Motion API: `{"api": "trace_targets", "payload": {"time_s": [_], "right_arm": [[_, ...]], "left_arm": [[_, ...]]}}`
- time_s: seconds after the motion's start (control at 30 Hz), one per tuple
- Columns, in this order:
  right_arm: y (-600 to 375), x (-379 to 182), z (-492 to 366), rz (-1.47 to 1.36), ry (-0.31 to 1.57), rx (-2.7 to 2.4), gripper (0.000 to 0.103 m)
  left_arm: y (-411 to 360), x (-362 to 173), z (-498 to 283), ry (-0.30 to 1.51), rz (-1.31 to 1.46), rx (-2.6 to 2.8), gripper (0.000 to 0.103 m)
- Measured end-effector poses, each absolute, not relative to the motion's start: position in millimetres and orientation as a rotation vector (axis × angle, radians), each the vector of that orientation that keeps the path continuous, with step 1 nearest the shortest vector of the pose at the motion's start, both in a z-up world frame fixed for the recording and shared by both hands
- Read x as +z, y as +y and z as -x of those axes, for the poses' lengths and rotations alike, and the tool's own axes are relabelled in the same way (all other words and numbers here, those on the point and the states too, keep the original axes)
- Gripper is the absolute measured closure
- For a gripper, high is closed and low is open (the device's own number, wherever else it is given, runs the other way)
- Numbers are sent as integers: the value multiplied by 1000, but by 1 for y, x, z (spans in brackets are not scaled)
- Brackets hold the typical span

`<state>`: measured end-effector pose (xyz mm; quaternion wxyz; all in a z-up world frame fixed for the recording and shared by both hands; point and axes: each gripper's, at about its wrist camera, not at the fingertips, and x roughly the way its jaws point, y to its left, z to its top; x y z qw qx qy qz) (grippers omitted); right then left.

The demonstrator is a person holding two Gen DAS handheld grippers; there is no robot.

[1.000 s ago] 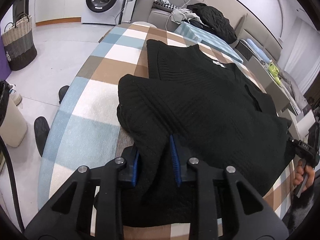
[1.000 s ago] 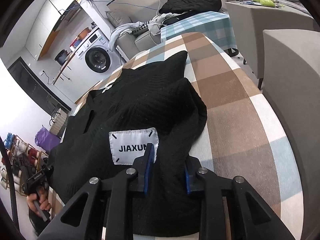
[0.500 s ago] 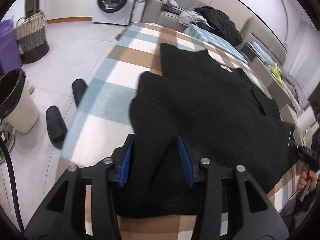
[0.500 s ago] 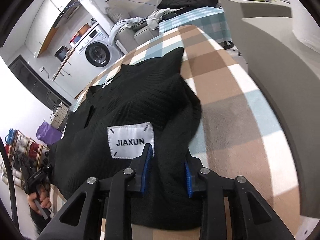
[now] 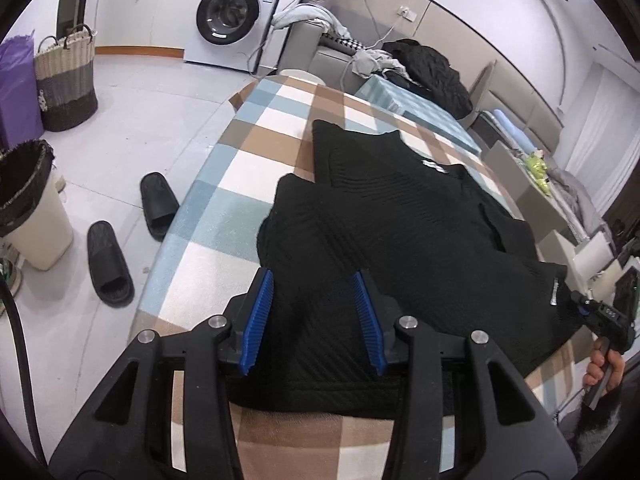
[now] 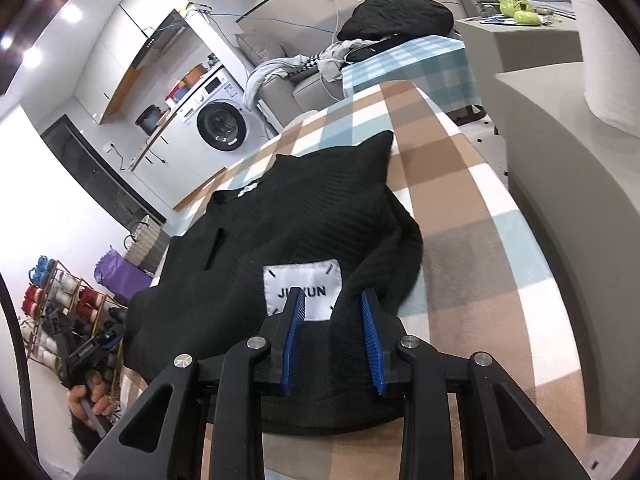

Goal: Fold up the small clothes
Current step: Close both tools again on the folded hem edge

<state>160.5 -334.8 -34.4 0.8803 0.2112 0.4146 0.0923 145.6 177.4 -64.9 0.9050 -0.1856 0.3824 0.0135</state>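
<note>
A black knit sweater (image 5: 400, 232) lies folded on the checked table (image 5: 256, 152). My left gripper (image 5: 314, 312) is open, its blue pads either side of the near sweater edge, holding nothing. In the right wrist view the same sweater (image 6: 312, 220) shows a white JIAXUN label (image 6: 316, 284). My right gripper (image 6: 330, 328) is open over the sweater's near edge, just in front of the label. Each gripper appears small in the other's view: the right one (image 5: 600, 320) and the left one (image 6: 92, 352).
Floor at left holds black slippers (image 5: 132, 232), a bin (image 5: 28, 208) and a woven basket (image 5: 66, 80). A washing machine (image 5: 232, 12) stands at the back. A grey sofa edge (image 6: 560, 160) runs along the table's right side. A second clothes-covered table (image 6: 404, 56) stands beyond.
Both grippers have opened and let go of the sweater edge, which now lies flat on the table. Both have pulled back slightly toward the near edge.
</note>
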Motion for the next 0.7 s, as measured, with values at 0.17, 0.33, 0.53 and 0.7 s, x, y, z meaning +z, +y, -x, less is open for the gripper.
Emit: {"api": "trace_targets", "payload": {"time_s": [0.17,0.33,0.53,0.7], "right_arm": [[-340,-41,-172,-458,886,177,74],[-346,-46,-174,-454,894,133,66],[-348,-56,-182,-436,908,146,74],[-339,-43,-178,-345,830,146,95]], "left_arm": [[177,-74,-165,835,358,62,64],[181,-83,-179,877,342,88,63],[180,-88,-187,866,361,51,82],[181,-71,-182,789,363,63,99]]}}
